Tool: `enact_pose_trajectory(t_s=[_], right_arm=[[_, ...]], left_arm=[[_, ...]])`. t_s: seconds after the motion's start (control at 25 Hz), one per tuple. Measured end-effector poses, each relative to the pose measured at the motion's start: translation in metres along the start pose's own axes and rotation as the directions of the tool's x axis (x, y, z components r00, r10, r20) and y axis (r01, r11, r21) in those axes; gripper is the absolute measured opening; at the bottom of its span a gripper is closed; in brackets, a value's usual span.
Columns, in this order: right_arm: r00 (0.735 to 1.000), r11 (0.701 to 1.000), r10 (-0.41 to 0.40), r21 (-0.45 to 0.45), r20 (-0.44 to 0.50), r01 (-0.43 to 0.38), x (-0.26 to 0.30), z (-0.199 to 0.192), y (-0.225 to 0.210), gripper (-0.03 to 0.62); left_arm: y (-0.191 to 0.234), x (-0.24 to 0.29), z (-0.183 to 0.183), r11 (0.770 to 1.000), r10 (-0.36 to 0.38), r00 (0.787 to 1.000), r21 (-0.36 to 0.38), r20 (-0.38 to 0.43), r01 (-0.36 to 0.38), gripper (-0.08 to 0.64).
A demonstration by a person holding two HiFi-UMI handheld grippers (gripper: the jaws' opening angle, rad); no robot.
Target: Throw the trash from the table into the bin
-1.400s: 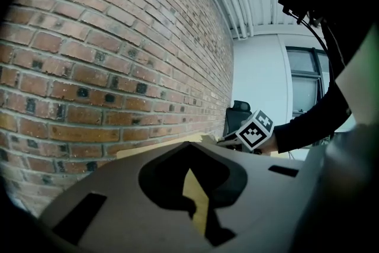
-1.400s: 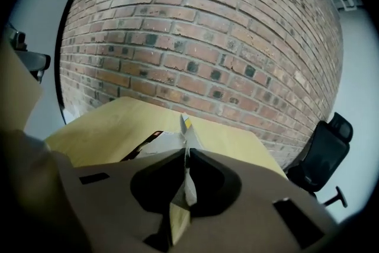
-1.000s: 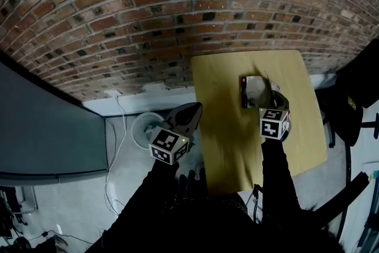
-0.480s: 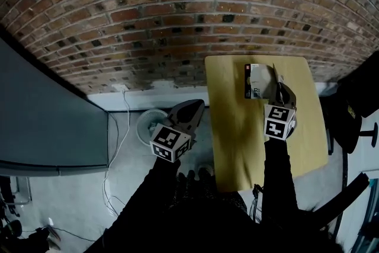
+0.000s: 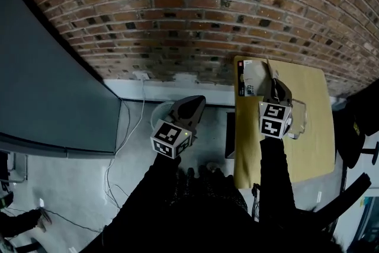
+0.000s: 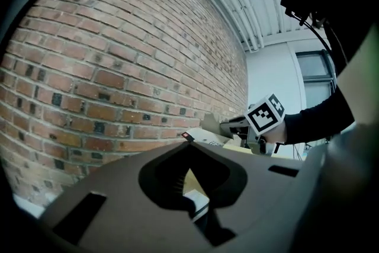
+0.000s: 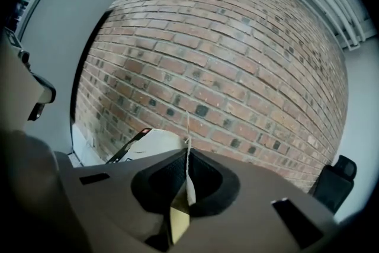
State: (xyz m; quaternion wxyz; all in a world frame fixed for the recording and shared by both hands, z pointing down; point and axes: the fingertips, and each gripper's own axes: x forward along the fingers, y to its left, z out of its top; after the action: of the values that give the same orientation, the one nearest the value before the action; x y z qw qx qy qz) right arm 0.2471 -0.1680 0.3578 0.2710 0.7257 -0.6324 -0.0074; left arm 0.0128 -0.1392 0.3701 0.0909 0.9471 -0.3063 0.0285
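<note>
My right gripper (image 5: 269, 81) hangs over the far left part of the yellow table (image 5: 311, 145) and is shut on a flat white packet (image 5: 250, 77) with a red corner. In the right gripper view the packet's thin edge (image 7: 188, 172) runs up between the closed jaws, and its face (image 7: 151, 142) spreads to the left. To the table's left, my left gripper (image 5: 193, 106) is shut with nothing in it. It hovers over a white round bin (image 5: 157, 117) on the floor and hides part of it. From the left gripper view I see the right gripper (image 6: 234, 126) with the packet (image 6: 201, 135).
A brick wall (image 5: 195, 15) runs close behind the table and the bin. A tall grey panel (image 5: 47, 92) stands at the left, with a white cable (image 5: 127, 133) on the floor beside it. A clear plastic item (image 5: 299, 118) lies on the table. A black chair (image 5: 355, 127) stands at the right.
My right gripper has carried the packet up off the table's middle and over to its far left edge. The left gripper stays over the bin. The whole view has swung left.
</note>
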Motion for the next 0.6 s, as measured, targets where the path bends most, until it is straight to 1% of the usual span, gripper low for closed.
enact_pose_trajectory(t_s=[0.2, 0.36, 0.6], right_arm=[[0.997, 0.997, 0.071, -0.01, 0.016, -0.071, 0.0, 0.024, 0.062, 0.011], [0.993, 0.994, 0.113, -0.006, 0.025, -0.113, -0.002, 0.039, 0.111, 0.011], [0.978, 0.979, 0.201, 0.001, 0.05, -0.201, -0.008, 0.063, 0.184, 0.011]], left_arm=[[0.032, -0.043, 0.004, 0.998, 0.057, 0.998, -0.005, 0.01, -0.057, 0.005], [0.057, -0.074, 0.003, 0.996, 0.093, 0.996, -0.006, 0.015, -0.093, 0.005], [0.092, -0.116, 0.0, 0.99, 0.138, 0.99, -0.014, 0.018, -0.138, 0.005]])
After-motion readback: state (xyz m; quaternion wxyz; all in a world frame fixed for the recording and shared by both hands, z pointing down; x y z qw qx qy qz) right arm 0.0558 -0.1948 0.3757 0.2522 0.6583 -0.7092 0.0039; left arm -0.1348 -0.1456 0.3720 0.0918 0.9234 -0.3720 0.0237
